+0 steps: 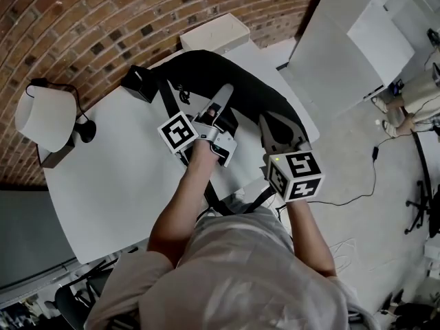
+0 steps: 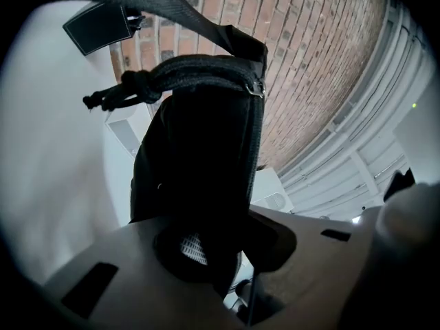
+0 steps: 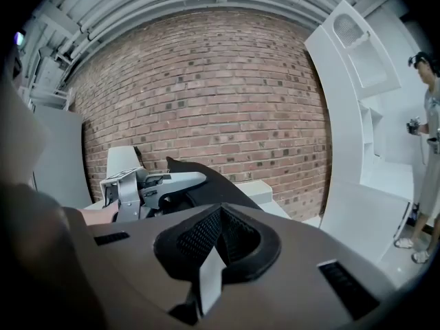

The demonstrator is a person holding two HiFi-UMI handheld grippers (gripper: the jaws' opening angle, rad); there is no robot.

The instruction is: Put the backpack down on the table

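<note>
The black backpack (image 1: 213, 74) is over the far part of the white table (image 1: 110, 184), its bottom towards the brick wall. My left gripper (image 1: 221, 102) is shut on its top, and dark fabric (image 2: 199, 157) fills the space between the jaws in the left gripper view. The grab handle (image 2: 185, 71) and a strap (image 2: 172, 9) run above. My right gripper (image 1: 273, 130) hovers just right of the bag with its jaws together and nothing seen between the pads (image 3: 237, 239). From there the backpack (image 3: 206, 181) and the left gripper (image 3: 148, 184) show ahead. Loose straps (image 1: 214, 199) hang over the near table edge.
A white-shaded lamp (image 1: 45, 115) stands at the table's left end, a small black box (image 1: 141, 82) near the wall, and a white box (image 1: 214, 33) behind the bag. White panels (image 1: 344, 40) rise to the right. A person (image 1: 419, 95), a cable (image 1: 375, 158) and a chair base (image 1: 426, 205) are beyond.
</note>
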